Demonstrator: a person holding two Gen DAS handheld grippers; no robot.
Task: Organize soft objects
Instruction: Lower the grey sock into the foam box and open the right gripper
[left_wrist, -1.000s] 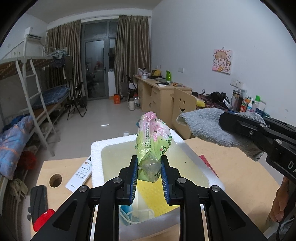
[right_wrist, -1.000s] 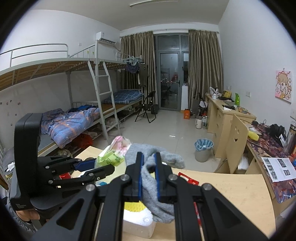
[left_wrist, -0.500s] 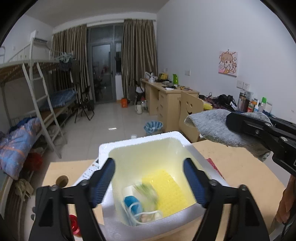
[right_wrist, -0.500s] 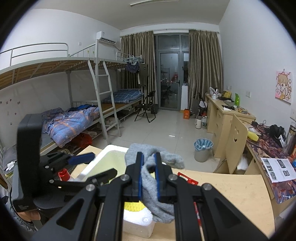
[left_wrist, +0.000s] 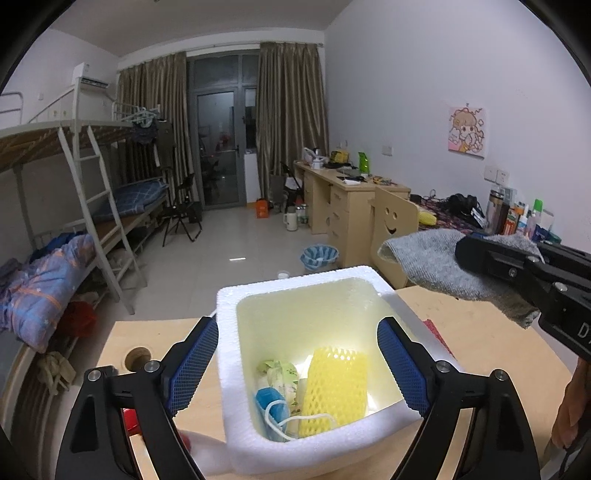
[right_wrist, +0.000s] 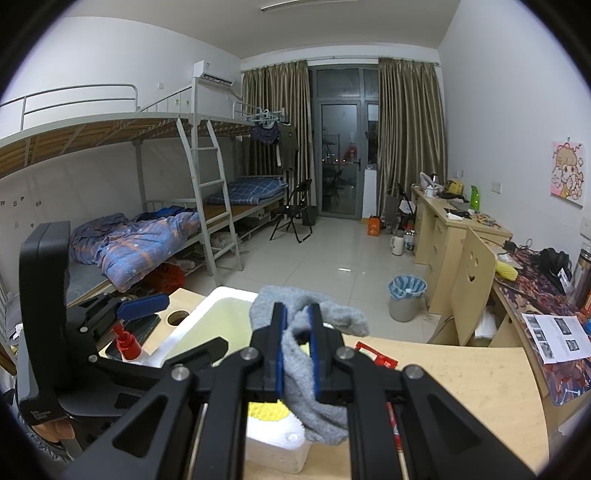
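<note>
left gripper (left_wrist: 297, 363) is spread wide w/ nothing between its blue pads, hovering right over the white foam box (left_wrist: 314, 448), one finger past each side wall. straight ahead and below it, inside the box: a yellow foam net sleeve (left_wrist: 338, 387) leaning on the right, a green/pink packet (left_wrist: 280, 373) just left of it, and a blue face mask (left_wrist: 271, 404) w/ white ear loops nearest the gripper, all touching each other at the bottom.

right gripper (right_wrist: 297, 349) is clamped narrow on a grey sock (right_wrist: 317, 417); the sock bunches up past the fingertips and droops below the jaws. from the left cam the sock (left_wrist: 428, 258) hangs up and to the right of the box, clear of the rim. from the right cam the box (right_wrist: 218, 314) sits ahead-left and lower, w/ the left gripper (right_wrist: 173, 325) over it.

wooden table (right_wrist: 461, 387) is under both. a red-capped bottle (right_wrist: 127, 345) stands left of the box, near a round hole (left_wrist: 137, 356) in the tabletop. a red flat item (right_wrist: 375, 356) lies on the table just right of the box.
</note>
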